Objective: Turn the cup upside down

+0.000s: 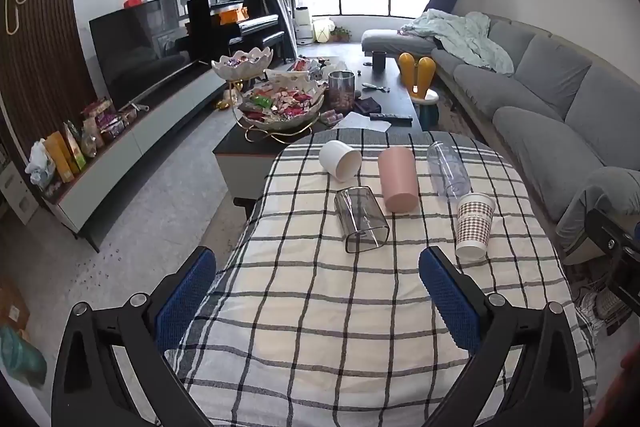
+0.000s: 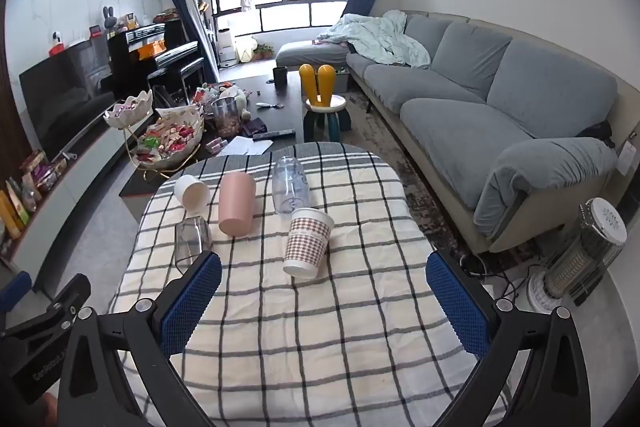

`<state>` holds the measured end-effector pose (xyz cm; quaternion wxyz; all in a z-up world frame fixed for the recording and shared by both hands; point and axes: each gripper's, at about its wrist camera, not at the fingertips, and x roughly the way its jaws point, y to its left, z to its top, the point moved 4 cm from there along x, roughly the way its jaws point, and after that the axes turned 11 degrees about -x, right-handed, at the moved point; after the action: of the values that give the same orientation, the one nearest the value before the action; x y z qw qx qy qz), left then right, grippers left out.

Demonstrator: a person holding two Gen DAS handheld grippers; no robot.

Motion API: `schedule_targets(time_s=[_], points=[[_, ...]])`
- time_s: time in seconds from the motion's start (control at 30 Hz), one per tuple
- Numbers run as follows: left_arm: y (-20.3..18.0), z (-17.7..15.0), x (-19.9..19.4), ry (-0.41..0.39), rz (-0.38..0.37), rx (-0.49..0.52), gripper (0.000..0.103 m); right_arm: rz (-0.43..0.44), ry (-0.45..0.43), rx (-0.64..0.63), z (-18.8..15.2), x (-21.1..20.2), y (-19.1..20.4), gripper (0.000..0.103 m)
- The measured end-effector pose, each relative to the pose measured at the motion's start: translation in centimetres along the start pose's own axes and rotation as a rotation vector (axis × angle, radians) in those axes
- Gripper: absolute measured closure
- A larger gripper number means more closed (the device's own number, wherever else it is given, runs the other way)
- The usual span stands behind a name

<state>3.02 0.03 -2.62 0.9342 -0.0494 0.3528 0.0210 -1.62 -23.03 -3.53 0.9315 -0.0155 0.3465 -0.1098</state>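
Several cups lie on their sides on the checked tablecloth (image 1: 320, 327): a white cup (image 1: 340, 159) (image 2: 192, 191), a pink cup (image 1: 398, 179) (image 2: 237, 203), a clear plastic cup (image 1: 447, 169) (image 2: 291, 184), a smoky glass cup (image 1: 361, 219) (image 2: 192, 239) and a houndstooth paper cup (image 1: 474, 225) (image 2: 307, 242). My left gripper (image 1: 318, 301) is open and empty, short of the glass cup. My right gripper (image 2: 324, 305) is open and empty, short of the houndstooth cup. The left gripper's body shows at the right view's lower left (image 2: 44, 327).
Beyond the table stands a dark coffee table (image 1: 384, 99) with snack bowls (image 1: 282, 107) and a jar. A grey sofa (image 2: 500, 107) runs along the right. A heater (image 2: 588, 251) stands on the floor at right. A TV cabinet (image 1: 132, 147) lines the left wall.
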Motion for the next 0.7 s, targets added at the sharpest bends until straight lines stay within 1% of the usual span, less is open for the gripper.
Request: schedule_targets(time_s=[0.1,0.13,0.4,0.7], points=[[0.21,0.09,0.06,0.001,-0.007,-0.013,0.000,0.005,-0.005,0.006,0.00,-0.03,-0.01,0.000],[0.21,0.12,-0.49,-0.023,-0.011,0.000,0.000,0.005,-0.004,0.006,0.00,-0.03,0.00,0.000],[-0.40,0.07,0.18,-0.008,-0.007,0.003,0.000,0.004,-0.001,0.003,-0.02,0.01,-0.02,0.000],[-0.37,-0.18,0.26,-0.010,-0.003,0.004,0.000,0.006,-0.003,0.006,0.03,-0.06,0.01,0.000]])
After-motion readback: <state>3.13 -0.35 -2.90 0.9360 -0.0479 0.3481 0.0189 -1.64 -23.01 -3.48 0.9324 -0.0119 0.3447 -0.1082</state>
